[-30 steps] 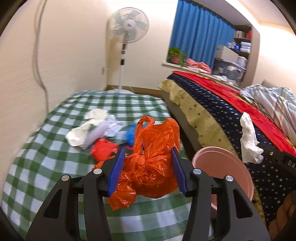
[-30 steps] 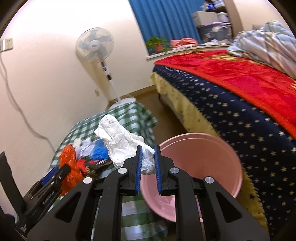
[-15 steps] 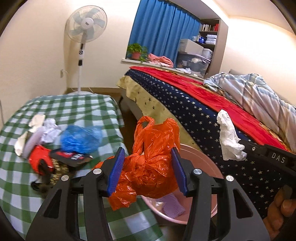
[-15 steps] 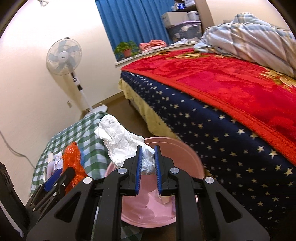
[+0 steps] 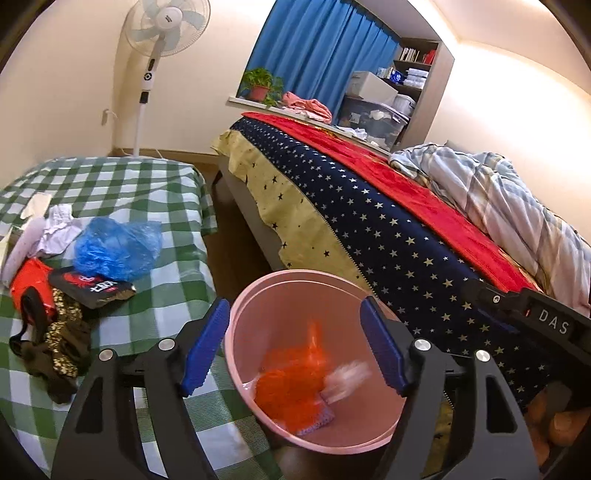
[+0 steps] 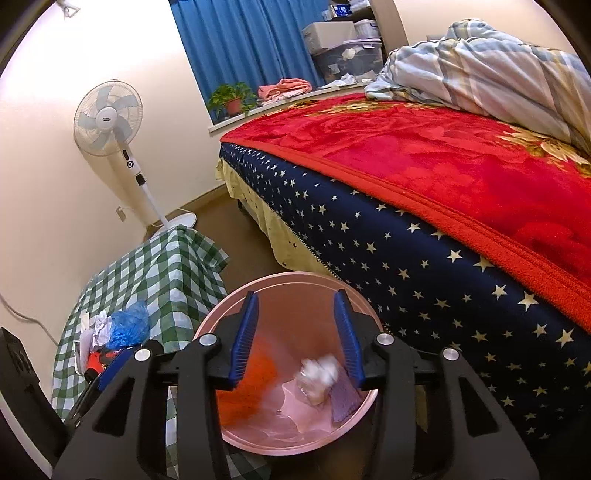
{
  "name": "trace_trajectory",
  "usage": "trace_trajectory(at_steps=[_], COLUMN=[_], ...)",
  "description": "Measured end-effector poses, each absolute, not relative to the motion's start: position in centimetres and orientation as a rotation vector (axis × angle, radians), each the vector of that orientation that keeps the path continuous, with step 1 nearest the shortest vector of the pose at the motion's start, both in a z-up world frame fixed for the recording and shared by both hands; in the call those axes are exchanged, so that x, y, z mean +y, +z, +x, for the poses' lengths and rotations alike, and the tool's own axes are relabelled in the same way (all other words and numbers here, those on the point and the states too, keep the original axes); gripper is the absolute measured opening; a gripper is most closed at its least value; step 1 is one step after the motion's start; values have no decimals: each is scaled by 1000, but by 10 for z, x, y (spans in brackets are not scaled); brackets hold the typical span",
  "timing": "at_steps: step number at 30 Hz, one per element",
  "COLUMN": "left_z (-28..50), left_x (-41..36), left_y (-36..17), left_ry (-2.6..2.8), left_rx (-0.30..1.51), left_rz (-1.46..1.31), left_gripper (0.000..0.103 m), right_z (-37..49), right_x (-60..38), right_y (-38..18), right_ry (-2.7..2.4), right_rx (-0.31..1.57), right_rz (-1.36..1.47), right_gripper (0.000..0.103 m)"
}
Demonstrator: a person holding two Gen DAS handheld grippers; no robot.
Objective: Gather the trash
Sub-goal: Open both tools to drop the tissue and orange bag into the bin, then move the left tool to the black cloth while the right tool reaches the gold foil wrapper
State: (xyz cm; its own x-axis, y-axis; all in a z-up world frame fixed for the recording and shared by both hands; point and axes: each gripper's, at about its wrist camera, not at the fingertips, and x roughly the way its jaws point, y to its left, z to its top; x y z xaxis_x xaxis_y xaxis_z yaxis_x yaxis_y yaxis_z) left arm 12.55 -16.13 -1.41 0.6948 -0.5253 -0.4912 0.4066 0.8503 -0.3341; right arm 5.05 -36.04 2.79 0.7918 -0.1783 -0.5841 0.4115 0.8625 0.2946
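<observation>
A pink bin [image 5: 258, 288] [image 6: 295, 277] stands on the floor between the checked table and the bed. Both grippers hover over it. My left gripper [image 5: 295, 317] has its jaws opening with nothing between them; the orange plastic bag [image 5: 295, 380] [image 6: 251, 387] is blurred, dropping inside the bin. My right gripper [image 6: 295, 310] has its jaws opening too, and the white crumpled wad [image 6: 319, 374] [image 5: 347, 376] falls blurred into the bin beside a purple cloth [image 6: 345, 400]. On the table lie a blue bag [image 5: 118, 247], a black packet [image 5: 92, 288] and white paper [image 5: 55, 229].
A bed [image 5: 388, 229] with a starred navy cover and red blanket [image 6: 461, 166] runs along the right. A standing fan [image 5: 162, 22] is by the far wall. A dark patterned cloth [image 5: 55, 350] lies on the green checked table [image 5: 147, 184]. Bare floor [image 5: 236, 251] lies between table and bed.
Both grippers swung from the table side to over the pink bin, then opened. The orange bag and the white wad left the jaws and are falling into the bin.
</observation>
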Motion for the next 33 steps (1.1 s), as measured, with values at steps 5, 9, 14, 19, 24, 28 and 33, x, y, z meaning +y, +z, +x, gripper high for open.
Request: trace_trajectory(at_steps=[5,9,14,19,24,28,33], left_z=[119,114,107,101,99,97,95], left_x=[-155,-148,-128,-96,-47,-7,26], left_y=[-9,-6,0,2,-2,-5,-10], left_ry=[-521,-514,-483,-411,-256,-112,0], left_rx=[602,597,581,562,564,560,551], left_rz=[-201,-184,-191,-202,-231,-275,-316], left_gripper=[71,66,59,49,34,26,26], right_z=[50,51,51,53,60,71,85], right_x=[-357,-348,-330,-312,-291,-273,-246], right_y=[28,31,37,38,36,32,22], right_ry=[-316,-281,-221,-153,-84,-28,65], right_rx=[570,563,536,524,524,532,565], right_rz=[428,416,380,355,350,351,355], right_gripper=[44,44,44,44,42,40,32])
